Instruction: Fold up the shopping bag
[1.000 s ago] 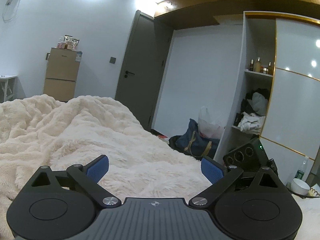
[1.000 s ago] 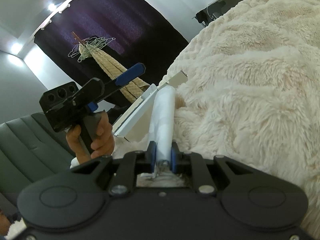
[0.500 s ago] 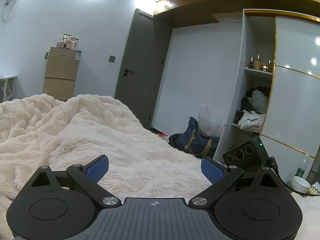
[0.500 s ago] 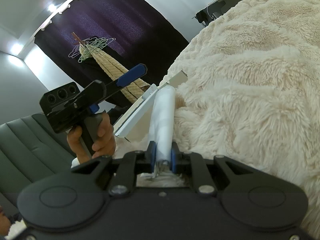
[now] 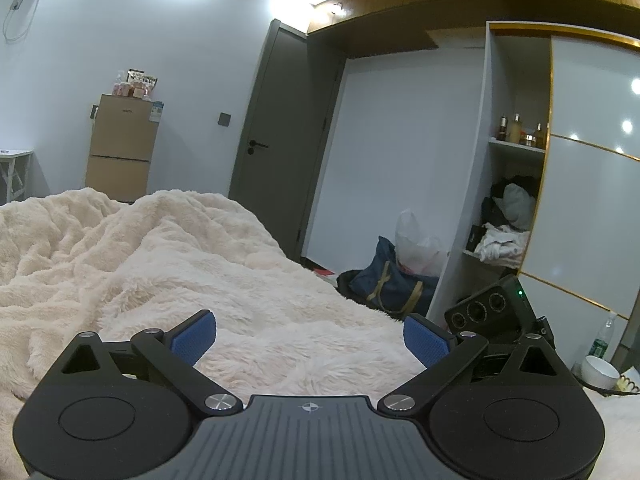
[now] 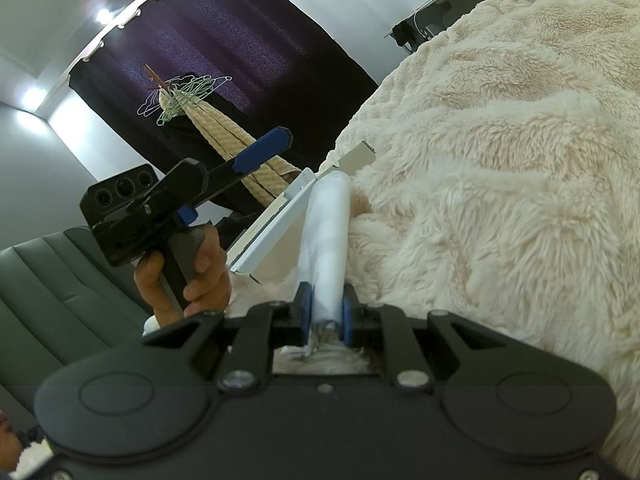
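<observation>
We are holding the right gripper [image 6: 325,312] clamped on the near end of a white roll [image 6: 326,236], which we are taking for the rolled-up bag. The pads are pressing it from both sides. The roll is pointing away from us and lying along the edge of the fluffy blanket [image 6: 500,168], with its far end just beside an open white box [image 6: 280,224] that is leaning at the same edge. Further to the left, a hand [image 6: 188,276] is carrying the left gripper [image 6: 262,150] in the air, apart from the roll. In its own view its jaws are standing wide apart, with only blanket [image 5: 240,280] below them and nothing between them.

We are judging that the folding is already far along and we are now at the holding step. The next move is probably asking the left gripper to come down to the roll's free end, so we can tuck it or press it flat without it unrolling.
</observation>
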A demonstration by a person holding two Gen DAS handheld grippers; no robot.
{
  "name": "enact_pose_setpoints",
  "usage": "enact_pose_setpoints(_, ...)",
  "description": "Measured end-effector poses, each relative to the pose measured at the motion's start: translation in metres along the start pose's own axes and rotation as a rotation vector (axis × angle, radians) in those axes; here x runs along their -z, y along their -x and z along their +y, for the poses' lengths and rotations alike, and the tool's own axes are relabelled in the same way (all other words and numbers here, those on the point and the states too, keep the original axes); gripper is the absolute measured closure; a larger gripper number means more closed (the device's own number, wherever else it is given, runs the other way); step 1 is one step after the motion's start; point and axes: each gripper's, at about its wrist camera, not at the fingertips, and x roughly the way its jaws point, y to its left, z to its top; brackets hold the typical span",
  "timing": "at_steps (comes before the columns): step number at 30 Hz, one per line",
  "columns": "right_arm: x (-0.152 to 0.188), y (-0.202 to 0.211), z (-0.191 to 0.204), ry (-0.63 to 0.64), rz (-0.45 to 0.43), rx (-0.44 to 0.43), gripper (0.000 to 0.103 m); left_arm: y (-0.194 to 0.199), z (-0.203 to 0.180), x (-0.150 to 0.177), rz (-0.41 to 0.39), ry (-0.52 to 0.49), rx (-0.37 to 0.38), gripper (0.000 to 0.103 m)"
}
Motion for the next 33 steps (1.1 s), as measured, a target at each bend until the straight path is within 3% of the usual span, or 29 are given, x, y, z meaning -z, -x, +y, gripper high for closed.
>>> enact_pose_setpoints(11, 0.0, 0.0, -0.002, -0.008, -0.007, -0.003, 0.089, 0.004, 0.006, -0.002, 0.014, 0.018, 0.03, 0.004)
enact_pose_setpoints(12, 0.0, 0.001, -0.002, -0.011, -0.01, -0.005, 0.089, 0.005, 0.006, -0.002, 0.01, 0.018, 0.049, 0.008)
enact_pose_setpoints(13, 0.0, 0.001, -0.003, -0.018, -0.014, -0.008, 0.089, 0.006, 0.005, -0.002, 0.007, 0.016, 0.067, 0.019)
enact_pose_setpoints(14, 0.0, 0.002, -0.004, -0.024, -0.019, -0.01, 0.089, 0.006, 0.004, -0.001, 0.01, 0.005, 0.083, 0.038)
enact_pose_setpoints(16, 0.0, 0.004, -0.005, -0.033, -0.028, -0.012, 0.089, 0.003, 0.0, 0.001, 0.038, -0.03, 0.108, 0.066)
enact_pose_setpoints(17, -0.001, 0.005, -0.006, -0.037, -0.045, -0.01, 0.089, 0.001, -0.002, 0.002, 0.051, -0.04, 0.112, 0.071)
enact_pose_setpoints(23, -0.006, 0.035, -0.017, -0.111, -0.247, 0.06, 0.087, -0.015, -0.001, 0.011, 0.101, -0.056, 0.115, 0.075)
enact_pose_setpoints(29, -0.006, 0.035, -0.021, -0.118, -0.252, 0.064, 0.088, -0.035, 0.005, 0.025, 0.183, -0.059, 0.081, 0.075)
enact_pose_setpoints(32, -0.007, 0.032, -0.022, -0.109, -0.22, 0.077, 0.083, -0.044, 0.011, 0.032, 0.218, -0.061, 0.063, 0.075)
enact_pose_setpoints(33, -0.006, 0.03, -0.022, -0.106, -0.206, 0.082, 0.075, -0.046, 0.012, 0.033, 0.227, -0.057, 0.062, 0.075)
